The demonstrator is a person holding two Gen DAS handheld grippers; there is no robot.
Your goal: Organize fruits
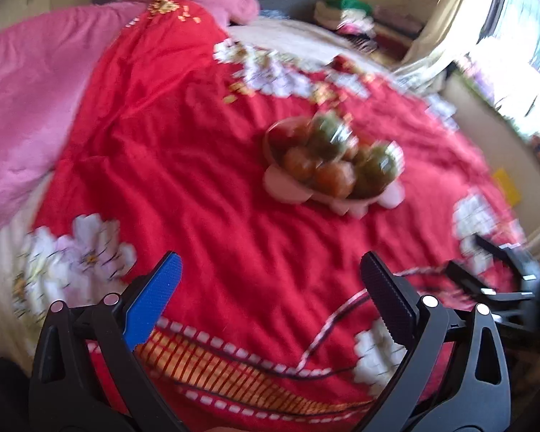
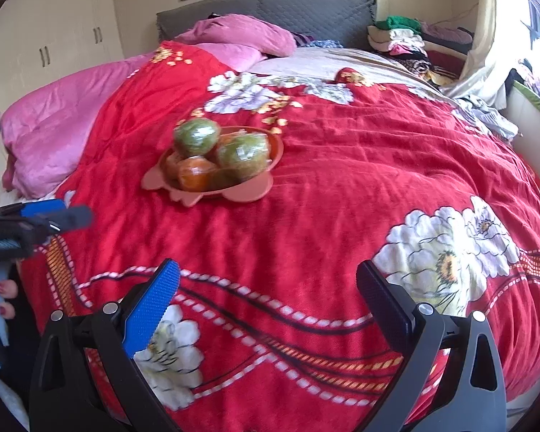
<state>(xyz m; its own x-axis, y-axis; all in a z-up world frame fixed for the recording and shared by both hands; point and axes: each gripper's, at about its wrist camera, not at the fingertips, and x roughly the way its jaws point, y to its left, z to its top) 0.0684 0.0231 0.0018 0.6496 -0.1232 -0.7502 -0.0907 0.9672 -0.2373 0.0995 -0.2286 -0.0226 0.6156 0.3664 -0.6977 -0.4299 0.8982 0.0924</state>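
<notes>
a bowl (image 2: 212, 183) sits on the bedspread (image 2: 342, 187) near the middle of the bed, with the fruits (image 2: 216, 154) heaped in it. behind it lie pillows (image 2: 241, 32) against the headboard (image 2: 306, 10). folded clothes (image 2: 399, 36) are stacked at the back right.

Bedroom: bed (image 2: 342, 187) under red floral blanket (image 2: 360, 165), pink quilt (image 2: 54, 126) on left, grey padded headboard (image 2: 306, 10), cream wardrobe doors (image 2: 54, 36) far left, folded clothes pile (image 2: 399, 39) by bright daylight window (image 1: 522, 36) right.
</notes>
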